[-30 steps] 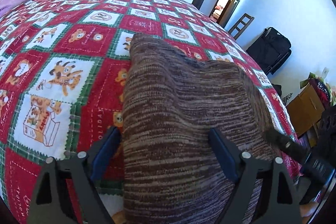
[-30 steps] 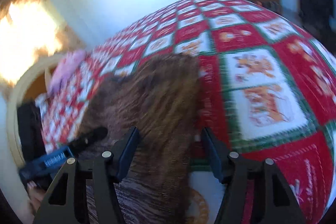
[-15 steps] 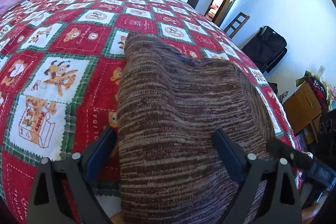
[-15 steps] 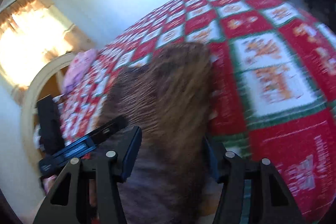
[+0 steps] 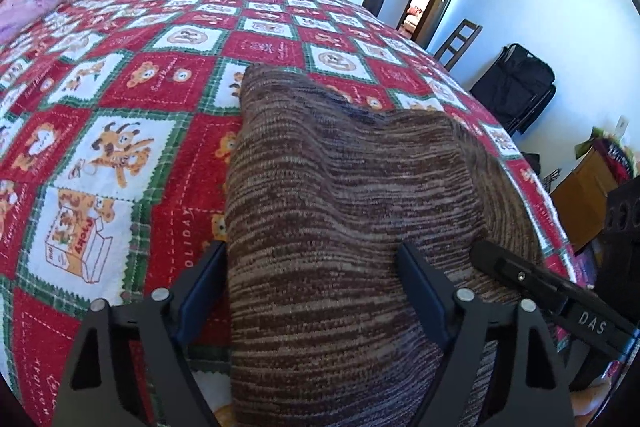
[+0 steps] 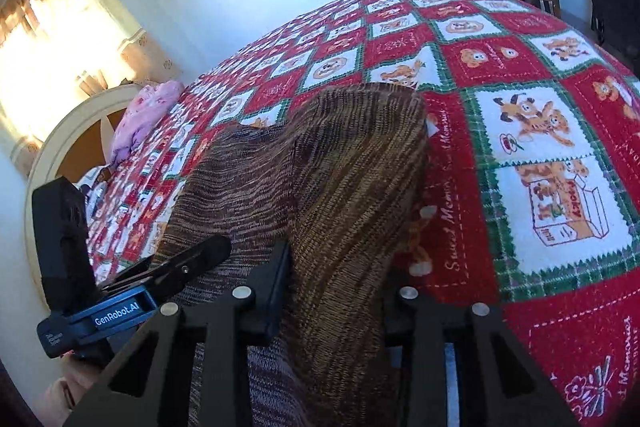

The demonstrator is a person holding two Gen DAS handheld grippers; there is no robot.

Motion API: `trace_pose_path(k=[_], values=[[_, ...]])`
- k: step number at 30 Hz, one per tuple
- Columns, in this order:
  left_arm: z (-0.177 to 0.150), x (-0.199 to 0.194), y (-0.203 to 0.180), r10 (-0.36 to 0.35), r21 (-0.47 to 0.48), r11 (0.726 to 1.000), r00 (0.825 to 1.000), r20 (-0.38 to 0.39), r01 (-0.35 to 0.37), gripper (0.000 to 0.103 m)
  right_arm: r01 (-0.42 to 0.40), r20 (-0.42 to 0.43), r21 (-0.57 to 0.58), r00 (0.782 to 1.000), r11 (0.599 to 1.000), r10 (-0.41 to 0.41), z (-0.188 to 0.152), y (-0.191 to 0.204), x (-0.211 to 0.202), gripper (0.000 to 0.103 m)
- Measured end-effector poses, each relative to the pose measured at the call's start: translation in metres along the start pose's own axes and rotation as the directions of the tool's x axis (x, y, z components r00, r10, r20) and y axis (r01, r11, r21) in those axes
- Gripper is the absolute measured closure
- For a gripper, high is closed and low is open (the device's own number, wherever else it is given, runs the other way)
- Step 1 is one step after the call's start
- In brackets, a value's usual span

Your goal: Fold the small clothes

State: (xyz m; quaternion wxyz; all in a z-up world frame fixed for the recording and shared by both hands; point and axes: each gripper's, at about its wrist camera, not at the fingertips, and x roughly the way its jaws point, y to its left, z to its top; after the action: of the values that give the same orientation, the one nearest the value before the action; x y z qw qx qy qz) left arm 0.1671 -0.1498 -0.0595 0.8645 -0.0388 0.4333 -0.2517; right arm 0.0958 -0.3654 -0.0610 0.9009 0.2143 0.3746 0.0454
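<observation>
Both tongs [image 5: 312, 291] [image 6: 340, 291] astride brown knit [image 5: 340, 187]

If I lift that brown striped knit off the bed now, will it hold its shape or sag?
Likely sag: the brown knit garment already drapes in soft humps over the quilt. It looks thick, so probably weighty for its size. The coarse weave should resist slipping where the right tool, jaws just closing, bunches a ridge of it.

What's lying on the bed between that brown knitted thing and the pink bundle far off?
Only bare quilt between the brown knit garment and pink bundle, in the left wrist view.
</observation>
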Motion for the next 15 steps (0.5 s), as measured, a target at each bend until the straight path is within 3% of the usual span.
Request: trace_pose_path(k=[4,9,11,15], values=[[0.000,-0.001,-0.003,0.011,0.014,1.000,1.000,0.008,-0.011,0.037,0.053,0.007,-0.051,0.999,0.997,-0.052,-0.001,0.008,0.002,0.066],[0.001,0.000,-0.010,0.043,0.035,0.998,0.999,0.016,-0.043,0.045,0.034,0.003,-0.022,0.999,0.999,-0.034,0.000,0.003,0.005,0.063],[0.001,-0.001,-0.011,0.041,0.037,0.998,0.999,0.023,-0.042,0.049,0.059,0.016,-0.044,0.998,0.997,-0.059,0.000,0.008,0.004,0.065],[0.002,-0.007,-0.011,0.035,0.019,0.999,0.998,0.047,-0.036,0.070,0.115,0.081,-0.106,0.991,0.988,-0.106,-0.004,0.024,-0.004,0.079]])
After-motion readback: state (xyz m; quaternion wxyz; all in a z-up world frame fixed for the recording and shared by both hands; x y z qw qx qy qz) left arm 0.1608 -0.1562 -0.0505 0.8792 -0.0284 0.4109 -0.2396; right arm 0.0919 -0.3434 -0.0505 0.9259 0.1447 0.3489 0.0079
